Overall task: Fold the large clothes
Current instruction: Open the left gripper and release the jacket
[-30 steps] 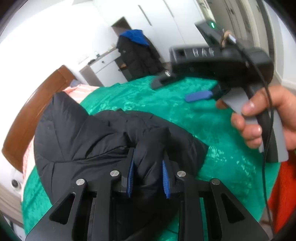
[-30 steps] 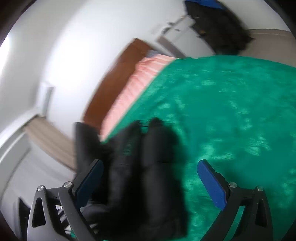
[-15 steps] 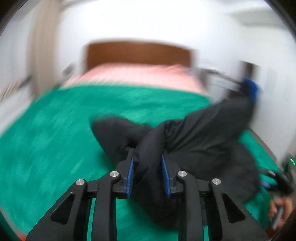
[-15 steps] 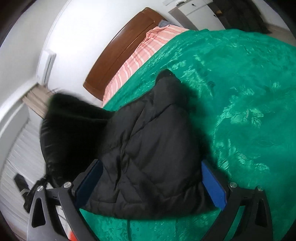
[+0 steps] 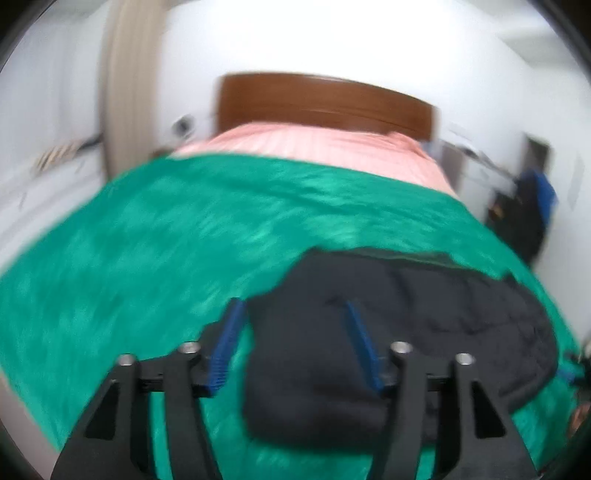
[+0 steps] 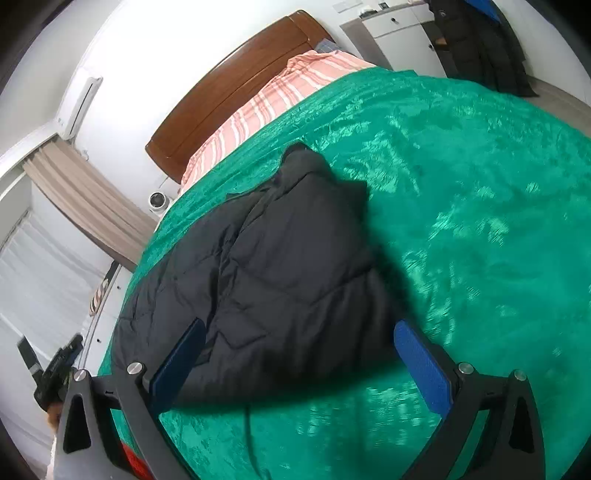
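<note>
A black puffer jacket [image 6: 280,258] lies bunched on the green bedspread [image 6: 480,221]. In the left wrist view a fold of the jacket [image 5: 314,354] sits between the blue pads [image 5: 225,343] of my left gripper [image 5: 293,304]. Its jaws are opening and the pads no longer press the fabric; green shows beside the left pad. My right gripper [image 6: 299,326] stands wide open just above the jacket's near edge, its pads apart from the cloth. The jacket's sleeves are hidden in the folds.
A brown wooden headboard [image 6: 236,85] and a pink striped sheet [image 6: 277,96] lie at the far end of the bed. A white dresser [image 6: 399,33] with dark coats [image 6: 480,48] stands at the back right. A beige curtain [image 6: 85,199] hangs at the left.
My left gripper swung across the bed with a fold of the jacket pinched, then spread its jaws and released it. The jacket now lies flatter. My right gripper stayed open.
</note>
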